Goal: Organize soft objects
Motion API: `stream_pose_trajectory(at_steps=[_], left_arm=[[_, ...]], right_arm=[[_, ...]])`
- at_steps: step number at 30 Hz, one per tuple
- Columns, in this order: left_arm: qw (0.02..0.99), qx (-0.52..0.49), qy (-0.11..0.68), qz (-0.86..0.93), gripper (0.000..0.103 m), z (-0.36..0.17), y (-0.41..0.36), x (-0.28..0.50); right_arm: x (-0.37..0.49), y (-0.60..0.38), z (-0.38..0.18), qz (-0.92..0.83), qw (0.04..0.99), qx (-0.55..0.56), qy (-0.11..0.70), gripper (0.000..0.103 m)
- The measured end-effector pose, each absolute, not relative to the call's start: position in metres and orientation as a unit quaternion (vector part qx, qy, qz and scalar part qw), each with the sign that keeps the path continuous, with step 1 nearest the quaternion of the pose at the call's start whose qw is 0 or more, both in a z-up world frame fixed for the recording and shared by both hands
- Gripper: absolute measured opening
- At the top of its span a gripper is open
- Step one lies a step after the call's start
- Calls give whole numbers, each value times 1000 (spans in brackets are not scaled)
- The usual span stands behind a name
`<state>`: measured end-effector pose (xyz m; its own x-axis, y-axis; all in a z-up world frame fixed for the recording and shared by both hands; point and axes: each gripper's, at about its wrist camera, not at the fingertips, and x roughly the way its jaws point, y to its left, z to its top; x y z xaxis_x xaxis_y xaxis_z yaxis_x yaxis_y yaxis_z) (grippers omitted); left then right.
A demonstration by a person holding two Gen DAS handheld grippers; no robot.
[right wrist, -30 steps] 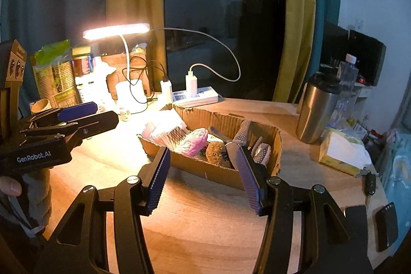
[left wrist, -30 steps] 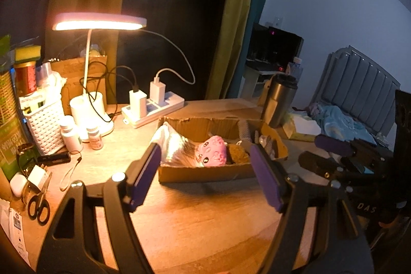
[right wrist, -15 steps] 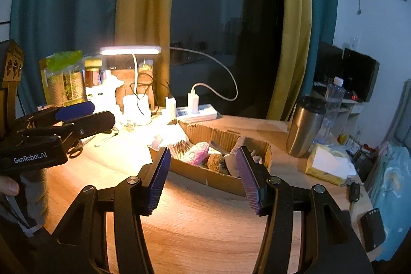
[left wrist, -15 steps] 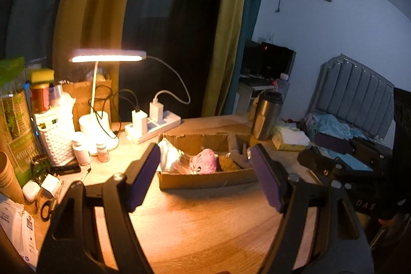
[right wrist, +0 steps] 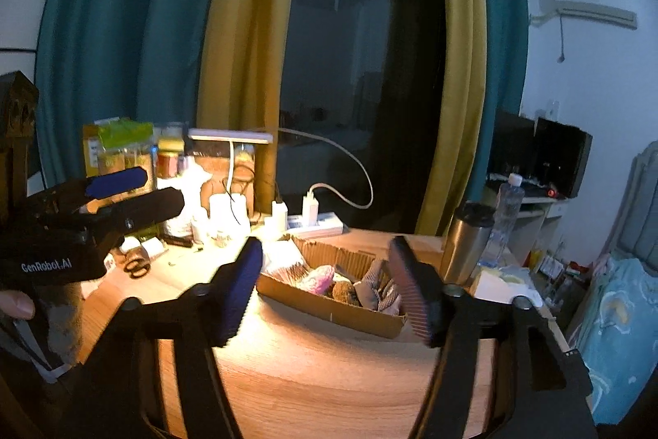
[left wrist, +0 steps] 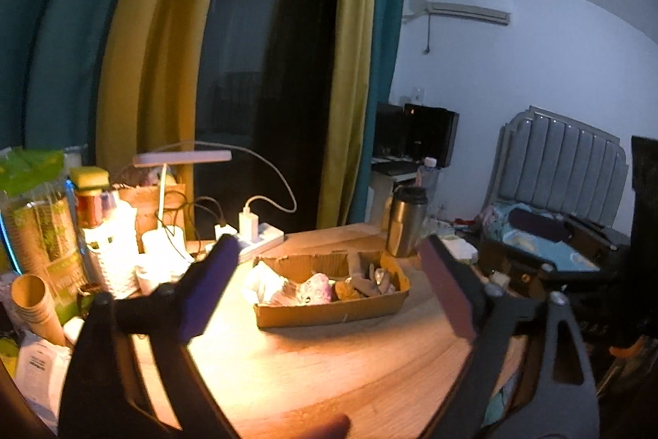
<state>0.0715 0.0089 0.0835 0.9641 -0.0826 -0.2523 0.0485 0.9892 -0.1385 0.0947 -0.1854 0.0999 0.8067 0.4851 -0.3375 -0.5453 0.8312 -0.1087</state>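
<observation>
A shallow cardboard box (left wrist: 329,309) (right wrist: 329,305) sits on the wooden table, filled with soft things: a pink plush toy (left wrist: 316,289) (right wrist: 318,278), a brown scrubby ball (right wrist: 343,291), grey knitted pieces (right wrist: 376,286) and crinkled white wrapping (left wrist: 261,282). My left gripper (left wrist: 329,289) hovers in front of the box, well back from it, its jaws opening with nothing between them. My right gripper (right wrist: 329,286) is also held back from the box, jaws opening and empty. In the right wrist view the left gripper (right wrist: 123,192) shows at the left, held by a hand.
A lit desk lamp (left wrist: 181,159), a power strip with chargers (left wrist: 255,233), a white basket (left wrist: 111,258), jars and paper cups (left wrist: 33,303) crowd the table's left. A steel tumbler (left wrist: 405,221) (right wrist: 466,241) and tissues (right wrist: 501,284) stand right of the box. Scissors (right wrist: 135,266) lie near the left edge.
Both grippers have drawn back and upward from the box, which now looks smaller and farther off. Both pairs of jaws stand wider apart than before.
</observation>
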Motion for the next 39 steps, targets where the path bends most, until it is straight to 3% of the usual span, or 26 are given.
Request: stream_pose_trajectory(at_steps=[12, 16, 39], left_arm=[[994, -25, 100, 28, 97, 113, 6, 29], [995, -23, 94, 35, 102, 116, 5, 23], [994, -12, 96, 43, 102, 119, -9, 22]], right_arm=[[65, -208, 127, 241, 960, -66, 125, 70], [64, -213, 131, 232, 963, -61, 127, 71], [63, -219, 131, 218, 965, -57, 130, 72]])
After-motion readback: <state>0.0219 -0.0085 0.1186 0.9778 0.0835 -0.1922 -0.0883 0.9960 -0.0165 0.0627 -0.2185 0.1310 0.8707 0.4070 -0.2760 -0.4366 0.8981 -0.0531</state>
